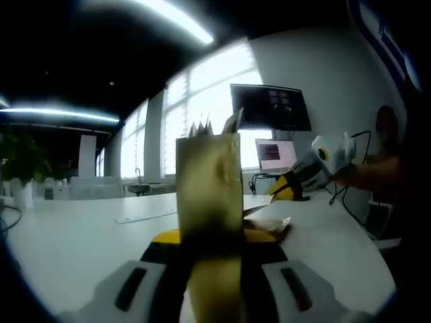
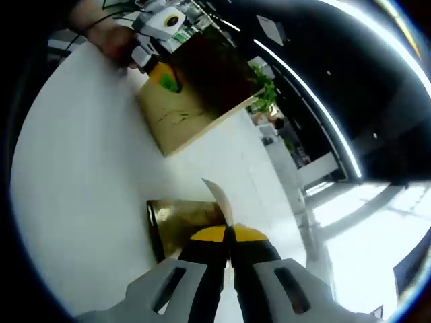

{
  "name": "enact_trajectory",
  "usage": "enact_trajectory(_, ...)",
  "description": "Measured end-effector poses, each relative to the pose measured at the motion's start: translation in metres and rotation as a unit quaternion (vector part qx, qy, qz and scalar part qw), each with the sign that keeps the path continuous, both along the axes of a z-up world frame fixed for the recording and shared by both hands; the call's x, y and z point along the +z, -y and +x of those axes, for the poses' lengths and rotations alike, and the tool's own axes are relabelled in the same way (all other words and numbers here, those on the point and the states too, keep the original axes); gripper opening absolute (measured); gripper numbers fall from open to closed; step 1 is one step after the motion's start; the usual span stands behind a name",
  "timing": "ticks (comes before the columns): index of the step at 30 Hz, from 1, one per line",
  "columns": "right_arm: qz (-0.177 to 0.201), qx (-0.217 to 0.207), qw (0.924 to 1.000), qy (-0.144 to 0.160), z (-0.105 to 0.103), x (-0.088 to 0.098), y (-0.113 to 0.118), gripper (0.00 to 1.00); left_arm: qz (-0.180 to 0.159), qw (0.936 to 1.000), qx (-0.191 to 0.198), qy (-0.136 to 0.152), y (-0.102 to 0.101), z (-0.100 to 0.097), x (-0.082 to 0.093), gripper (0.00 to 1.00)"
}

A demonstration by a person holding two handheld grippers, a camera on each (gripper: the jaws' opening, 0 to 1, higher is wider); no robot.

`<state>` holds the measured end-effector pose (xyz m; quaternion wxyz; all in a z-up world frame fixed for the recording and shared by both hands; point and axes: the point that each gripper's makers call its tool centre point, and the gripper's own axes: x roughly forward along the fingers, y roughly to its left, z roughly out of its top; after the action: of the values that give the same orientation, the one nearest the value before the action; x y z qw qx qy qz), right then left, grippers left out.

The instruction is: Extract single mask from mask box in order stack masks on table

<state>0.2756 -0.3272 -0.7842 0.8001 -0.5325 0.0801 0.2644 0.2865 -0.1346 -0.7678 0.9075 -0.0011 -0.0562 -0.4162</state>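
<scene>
The mask box (image 1: 209, 182), a tan cardboard carton with a torn top, stands upright close in front of the left gripper view, and my left gripper (image 1: 212, 237) is shut on it. In the right gripper view the same box (image 2: 195, 94) hangs tilted above the white table (image 2: 81, 168), held by the left gripper (image 2: 158, 67). My right gripper (image 2: 227, 235) is shut on a single thin mask (image 2: 219, 195), seen edge-on. Just under it a small pile of yellowish wrapped masks (image 2: 178, 225) lies flat on the table. That pile (image 1: 269, 223) and the right gripper (image 1: 283, 192) sit right of the box.
A dark monitor (image 1: 271, 108) and a lit screen (image 1: 276, 155) stand at the table's far side by bright windows. A flat sheet (image 1: 145, 215) lies left of the box. Potted plants (image 1: 20, 161) are at far left. A person's hand (image 1: 377, 171) holds the right gripper.
</scene>
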Motion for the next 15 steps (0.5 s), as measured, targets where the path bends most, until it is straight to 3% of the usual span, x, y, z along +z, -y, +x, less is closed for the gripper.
enact_trajectory(7,-0.014,0.005,0.9997,-0.02,-0.011,-0.03,-0.005,0.0,0.001,1.0,0.0,0.0,0.0,0.0,0.0,0.32)
enact_trajectory(15,-0.004,0.0,0.9994,-0.033,-0.012,-0.042,-0.004,0.0,0.001,1.0,0.001,0.001,0.0,0.001,0.001,0.32)
